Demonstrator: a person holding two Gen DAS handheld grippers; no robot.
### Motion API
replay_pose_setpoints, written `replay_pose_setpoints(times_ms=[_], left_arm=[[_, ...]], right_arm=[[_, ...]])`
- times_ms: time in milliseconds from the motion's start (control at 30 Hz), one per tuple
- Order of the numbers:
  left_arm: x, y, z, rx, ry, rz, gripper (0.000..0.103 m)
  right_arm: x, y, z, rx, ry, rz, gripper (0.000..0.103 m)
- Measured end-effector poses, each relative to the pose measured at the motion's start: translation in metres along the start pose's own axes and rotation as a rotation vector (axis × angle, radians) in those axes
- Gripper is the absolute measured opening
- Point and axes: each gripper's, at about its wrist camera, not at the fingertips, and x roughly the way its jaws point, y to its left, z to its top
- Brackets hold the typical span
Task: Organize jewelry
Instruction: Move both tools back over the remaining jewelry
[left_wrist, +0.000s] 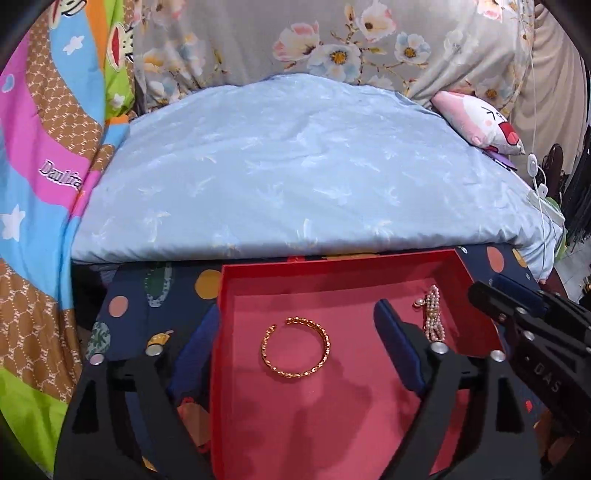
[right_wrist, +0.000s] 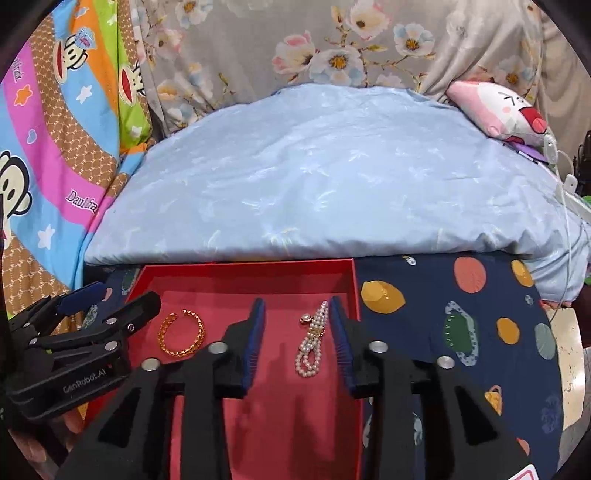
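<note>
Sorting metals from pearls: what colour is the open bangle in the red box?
Gold, with a twisted chain-like texture. The bangle shows best in the left wrist view.

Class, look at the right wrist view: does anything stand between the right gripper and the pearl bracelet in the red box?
Nothing visible does. The pearl bracelet lies uncovered between the open fingers of the right gripper.

A navy cloth with colored dots (right_wrist: 443, 295) covers the supporting surface. On it sits an open red box (right_wrist: 354, 280) (left_wrist: 221, 295), and behind, a pale blue quilt (right_wrist: 332, 184) overlaps the cloth's far edge.
</note>
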Motion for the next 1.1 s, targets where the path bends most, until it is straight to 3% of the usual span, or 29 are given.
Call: replay_pose_setpoints(times_ms=[233,467,600,800,967,1100], left_arm=[[-0.069,0.01,-0.028,0.018,-0.069,0.038,0.087],[-0.118,0.027,-0.098,-0.018,-0.009,0.008,0.087],[-0.135,0.037,-0.146,-0.03,0.031,0.042,0.087],[-0.146,0.059,-0.212,-0.132,0.124,0.048,0.087],[-0.153,0.065,-0.248,-0.155,0.158,0.089,0.087],[-0.158,0.067,-0.258,-0.163,0.17,0.083,0.087]], right_arm=[[-0.081,0.005,-0.036,-0.033,-0.076,0.022,0.043],[-0.136,0.007,-0.131,-0.019,-0.009,0.05,0.043],[-0.149,0.015,-0.184,-0.013,0.061,0.063,0.043],[-0.157,0.03,-0.24,0.02,0.155,0.117,0.04],[-0.154,0.047,-0.251,0.069,0.188,0.205,0.039],[-0.143,0.064,-0.249,0.087,0.199,0.238,0.039]])
